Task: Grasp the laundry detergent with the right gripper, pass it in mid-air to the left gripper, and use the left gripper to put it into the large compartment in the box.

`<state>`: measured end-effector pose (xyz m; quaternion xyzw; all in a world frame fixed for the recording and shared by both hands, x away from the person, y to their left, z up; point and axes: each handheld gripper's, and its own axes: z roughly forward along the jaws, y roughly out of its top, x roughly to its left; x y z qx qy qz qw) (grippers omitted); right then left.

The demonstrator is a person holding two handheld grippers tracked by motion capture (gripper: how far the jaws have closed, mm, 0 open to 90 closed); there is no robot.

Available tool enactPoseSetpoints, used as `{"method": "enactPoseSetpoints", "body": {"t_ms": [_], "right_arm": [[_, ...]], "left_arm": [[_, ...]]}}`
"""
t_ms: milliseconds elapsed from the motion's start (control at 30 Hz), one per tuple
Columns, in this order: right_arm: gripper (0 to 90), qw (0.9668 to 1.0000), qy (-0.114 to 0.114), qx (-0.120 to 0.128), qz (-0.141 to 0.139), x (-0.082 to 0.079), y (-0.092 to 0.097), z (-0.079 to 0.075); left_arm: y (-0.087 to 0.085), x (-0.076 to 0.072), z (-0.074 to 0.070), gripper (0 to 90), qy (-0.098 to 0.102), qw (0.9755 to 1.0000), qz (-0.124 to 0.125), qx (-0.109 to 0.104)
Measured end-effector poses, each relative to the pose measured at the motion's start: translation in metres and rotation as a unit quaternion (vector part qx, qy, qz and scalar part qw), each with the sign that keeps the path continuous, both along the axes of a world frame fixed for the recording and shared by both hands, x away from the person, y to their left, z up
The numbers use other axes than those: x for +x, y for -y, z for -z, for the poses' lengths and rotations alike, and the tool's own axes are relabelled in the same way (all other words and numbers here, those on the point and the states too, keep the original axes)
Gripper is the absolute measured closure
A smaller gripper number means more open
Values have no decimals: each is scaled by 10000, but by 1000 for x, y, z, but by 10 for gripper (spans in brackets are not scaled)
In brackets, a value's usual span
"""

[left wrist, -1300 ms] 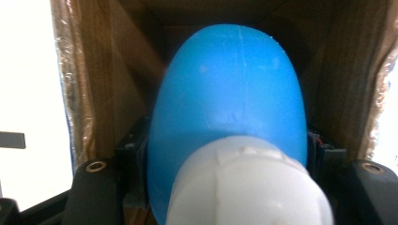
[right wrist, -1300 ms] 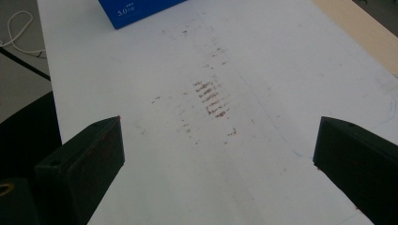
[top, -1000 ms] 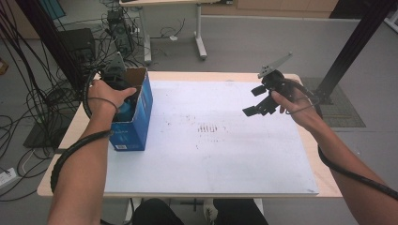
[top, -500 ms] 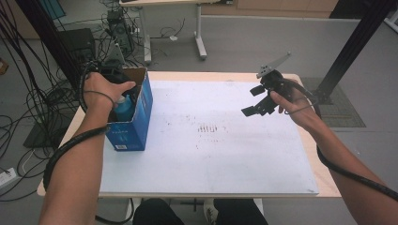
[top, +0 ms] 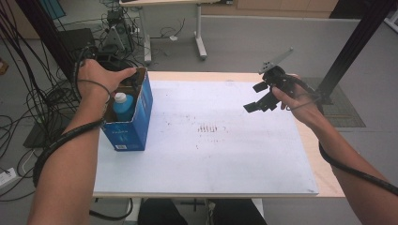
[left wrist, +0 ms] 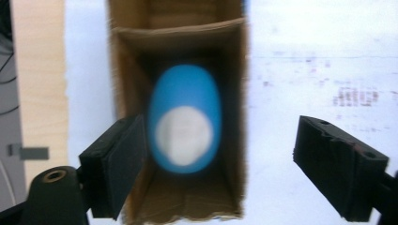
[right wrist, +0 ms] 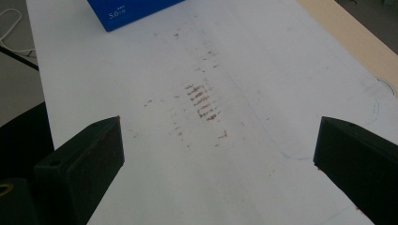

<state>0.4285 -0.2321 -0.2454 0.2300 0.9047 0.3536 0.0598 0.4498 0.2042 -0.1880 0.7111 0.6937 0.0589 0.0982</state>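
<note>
A blue cardboard box (top: 136,119) stands open-topped at the left of the table. A blue bottle (top: 123,105) with a white cap stands upright inside it. My left gripper (top: 130,77) hangs over the box's far end, mostly covered by the hand. In the left gripper view the bottle (left wrist: 185,122) shows blurred, down in the box (left wrist: 178,47), below my left gripper (left wrist: 218,140). Its jaws have just been opening and the pads (left wrist: 124,159) stand clear of the bottle. My right gripper (top: 256,97) hovers open and empty over the table's right back part (right wrist: 218,140).
A white sheet (top: 211,154) covers most of the wooden table, with brown smudges (top: 209,127) near its middle. Cables and a table leg crowd the floor behind and to the left. A black post (top: 356,42) rises at the right.
The left hand has lifted up off the box and its jaws have spread. The bottle's white cap, covered before, now shows in the box. The right hand has kept still.
</note>
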Motion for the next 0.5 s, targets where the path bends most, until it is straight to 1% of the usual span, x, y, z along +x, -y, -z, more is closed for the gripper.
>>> {"method": "enactPoseSetpoints", "body": {"t_ms": [233,300,433,500], "right_arm": [[17,9999,2,-125,110,2,4,-2],[17,9998,11,-148,128,3,6,-3],[17,9997,-8,-132,227,5,9,-3],[17,9995,-24,-185,244,5,9,-2]], "left_arm": [[31,7,-2,156,30,9996,273,4],[37,8,-3,156,42,9994,330,6],[55,12,-5,152,29,9987,499,70],[64,14,-5,147,46,9983,587,38]]}}
